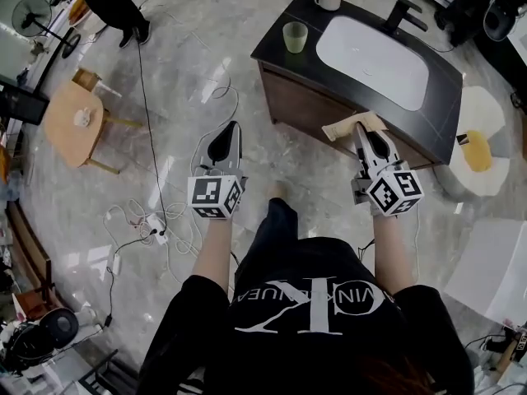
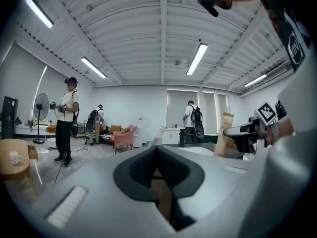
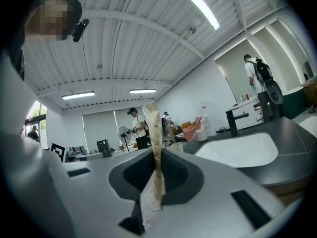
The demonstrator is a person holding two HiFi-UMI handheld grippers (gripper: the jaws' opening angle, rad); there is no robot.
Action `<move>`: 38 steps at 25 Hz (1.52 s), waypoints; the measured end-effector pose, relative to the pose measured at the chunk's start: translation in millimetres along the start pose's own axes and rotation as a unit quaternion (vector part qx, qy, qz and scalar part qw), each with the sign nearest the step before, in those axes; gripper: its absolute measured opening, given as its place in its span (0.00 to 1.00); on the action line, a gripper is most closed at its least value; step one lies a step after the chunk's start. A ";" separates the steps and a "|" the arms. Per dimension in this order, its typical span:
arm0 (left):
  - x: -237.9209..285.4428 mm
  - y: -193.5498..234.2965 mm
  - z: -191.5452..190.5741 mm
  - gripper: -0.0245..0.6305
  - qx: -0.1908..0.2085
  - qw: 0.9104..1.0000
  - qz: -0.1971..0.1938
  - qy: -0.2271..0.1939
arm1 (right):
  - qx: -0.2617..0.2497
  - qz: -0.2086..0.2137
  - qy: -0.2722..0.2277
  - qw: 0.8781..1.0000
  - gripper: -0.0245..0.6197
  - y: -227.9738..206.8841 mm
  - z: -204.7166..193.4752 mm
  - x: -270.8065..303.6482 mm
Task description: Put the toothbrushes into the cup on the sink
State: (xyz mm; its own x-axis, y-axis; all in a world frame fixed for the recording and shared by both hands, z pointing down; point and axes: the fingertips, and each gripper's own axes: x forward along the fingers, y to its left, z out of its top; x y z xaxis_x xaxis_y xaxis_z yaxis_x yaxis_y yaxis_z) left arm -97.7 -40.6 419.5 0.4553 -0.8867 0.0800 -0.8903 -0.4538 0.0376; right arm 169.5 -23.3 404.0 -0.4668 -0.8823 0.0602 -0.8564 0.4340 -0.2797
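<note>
While the person stands on the marble floor (image 1: 189, 72) on the near side of the vanity, both grippers are held level and point toward it. The right gripper (image 1: 361, 130) (image 3: 157, 155) has its jaws narrowed on a flat brown-paper toothbrush packet (image 1: 338, 130) (image 3: 153, 128). The packet is clamped on edge between the pads, and its free end sticks out to the left, just over the near edge of the dark countertop (image 1: 276, 52). The left gripper (image 1: 232, 130) (image 2: 158, 150) hangs to the left of the vanity, over open floor, with its jaws drawn together and nothing between them. The pale green cup (image 1: 295, 36) stands upright on the countertop's far left corner, left of the white basin (image 1: 375, 60) and well apart from the packet. A white mug (image 1: 327, 1) sits farther back beside the basin, and a black faucet (image 1: 405, 13) rises at its far right. A round wooden table (image 1: 72, 122) stands far off to the left.
</note>
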 end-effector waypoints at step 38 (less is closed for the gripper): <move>192.2 122.5 5.1 0.05 0.001 0.999 -0.052 0.010 | -0.002 -0.015 -0.033 0.999 0.10 -52.4 51.0 203.5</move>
State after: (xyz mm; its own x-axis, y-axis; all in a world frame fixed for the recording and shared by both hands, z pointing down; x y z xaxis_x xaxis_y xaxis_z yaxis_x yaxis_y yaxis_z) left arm -119.2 -267.1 434.5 0.5444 -0.8333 0.0960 -0.8387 -0.5427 0.0450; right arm 130.6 -234.9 382.1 -0.4253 -0.9050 0.0062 -0.8711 0.4075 -0.2742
